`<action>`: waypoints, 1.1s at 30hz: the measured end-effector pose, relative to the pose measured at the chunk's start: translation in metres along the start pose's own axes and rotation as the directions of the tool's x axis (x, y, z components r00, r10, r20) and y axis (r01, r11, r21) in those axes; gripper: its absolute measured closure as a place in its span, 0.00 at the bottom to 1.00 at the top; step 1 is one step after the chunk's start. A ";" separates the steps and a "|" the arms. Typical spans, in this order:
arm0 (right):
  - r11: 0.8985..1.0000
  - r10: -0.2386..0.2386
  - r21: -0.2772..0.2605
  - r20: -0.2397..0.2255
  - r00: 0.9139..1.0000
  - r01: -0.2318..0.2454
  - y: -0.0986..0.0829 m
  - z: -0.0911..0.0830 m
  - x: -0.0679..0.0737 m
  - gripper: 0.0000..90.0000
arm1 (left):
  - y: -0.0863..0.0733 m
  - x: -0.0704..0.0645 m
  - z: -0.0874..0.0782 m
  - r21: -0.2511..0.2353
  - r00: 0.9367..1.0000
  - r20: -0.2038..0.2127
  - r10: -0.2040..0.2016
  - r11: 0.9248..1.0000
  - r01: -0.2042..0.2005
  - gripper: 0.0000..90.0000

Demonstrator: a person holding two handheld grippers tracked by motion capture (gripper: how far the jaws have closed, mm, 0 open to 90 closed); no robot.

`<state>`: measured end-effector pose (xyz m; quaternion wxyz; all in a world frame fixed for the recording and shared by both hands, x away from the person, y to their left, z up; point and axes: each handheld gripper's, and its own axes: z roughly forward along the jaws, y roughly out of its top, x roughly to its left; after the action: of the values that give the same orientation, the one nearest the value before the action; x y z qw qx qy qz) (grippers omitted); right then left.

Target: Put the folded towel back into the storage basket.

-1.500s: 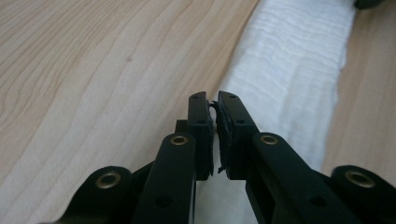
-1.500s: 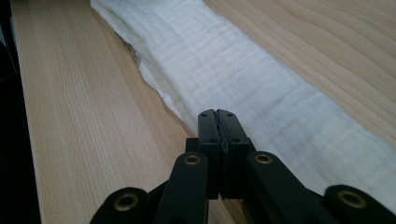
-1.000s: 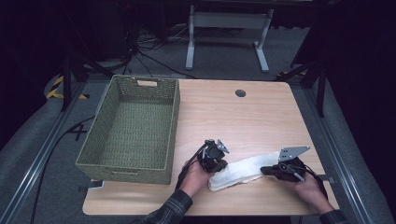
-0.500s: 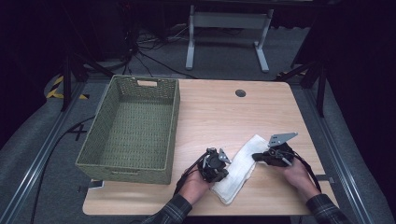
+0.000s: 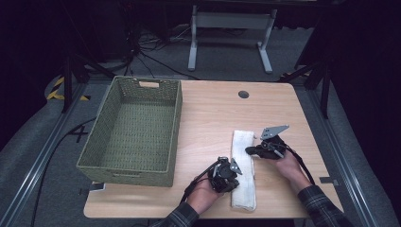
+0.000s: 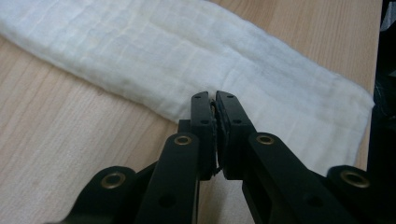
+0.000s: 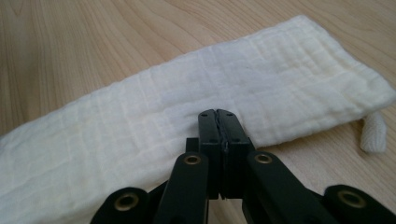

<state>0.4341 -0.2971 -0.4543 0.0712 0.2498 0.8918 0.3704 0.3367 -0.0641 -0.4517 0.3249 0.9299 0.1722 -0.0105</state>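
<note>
Basket (image 5: 130,130) sits at frame left of the high view, empty as far as I can see, near the counter (image 5: 213,113) left edge.

Left claw (image 5: 230,166), lower centre of the high view: jaws closed tight at the cloth (image 5: 243,168) left long edge. In the left gripper view the claw (image 6: 214,100) tips meet right at the cloth (image 6: 210,56) hem; looks like a thin bit of fabric is pinched, but can't confirm.

Cloth is a folded white strip, lying flat, running from mid-counter down to the near edge, right of the basket and well apart from it.

Right claw (image 5: 250,151), right of centre: jaws shut, tips at the cloth right long edge nearer the far end. Right gripper view shows the claw (image 7: 219,116) pressed onto the cloth (image 7: 187,107) edge; grip unclear too.

Judgement: step is squaring or folding the strip. To do it well:
- check both pinches hold all layers, not just the top ply
- lift both sides together, level
- keep tension light so the fold doesn't skew
- watch the small loose tab (image 7: 373,133) at the cloth corner, lower right of the right gripper view
</note>
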 end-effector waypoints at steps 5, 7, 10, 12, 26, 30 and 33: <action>1.000 -0.002 -0.002 -0.006 1.000 0.002 0.002 0.002 0.000 1.00 | 0.003 -0.005 0.002 0.012 1.000 0.010 0.018 1.000 -0.018 0.96; 1.000 -0.003 -0.002 -0.006 1.000 0.003 0.002 0.002 0.000 1.00 | 0.004 -0.006 0.004 0.004 1.000 0.015 0.027 1.000 -0.027 0.96; 1.000 0.000 -0.004 -0.009 1.000 0.000 0.001 0.002 0.000 1.00 | 0.003 -0.005 0.003 -0.002 1.000 0.022 0.019 1.000 -0.019 0.96; 1.000 0.000 -0.009 -0.012 1.000 0.000 0.001 0.000 0.000 1.00 | 0.003 -0.004 0.002 -0.012 1.000 0.023 0.009 1.000 -0.009 0.96; 0.999 -0.015 -0.050 -0.067 0.998 0.012 -0.003 -0.018 0.008 0.80 | -0.003 0.013 -0.013 -0.053 1.000 0.000 0.001 0.999 -0.001 0.74; 0.999 -0.019 -0.051 -0.096 0.995 0.015 -0.006 -0.025 0.015 0.74 | -0.004 0.018 -0.014 -0.060 1.000 0.001 0.006 0.998 -0.006 0.67; 0.998 -0.030 -0.055 -0.104 0.994 0.025 -0.006 -0.029 0.020 0.71 | -0.006 0.020 -0.014 -0.056 1.000 -0.008 0.007 0.998 -0.007 0.61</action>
<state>0.4051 -0.3092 -0.4365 0.0361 0.2157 0.8875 0.4056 0.3518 -0.0451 -0.4470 0.3502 0.9210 0.1705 -0.0008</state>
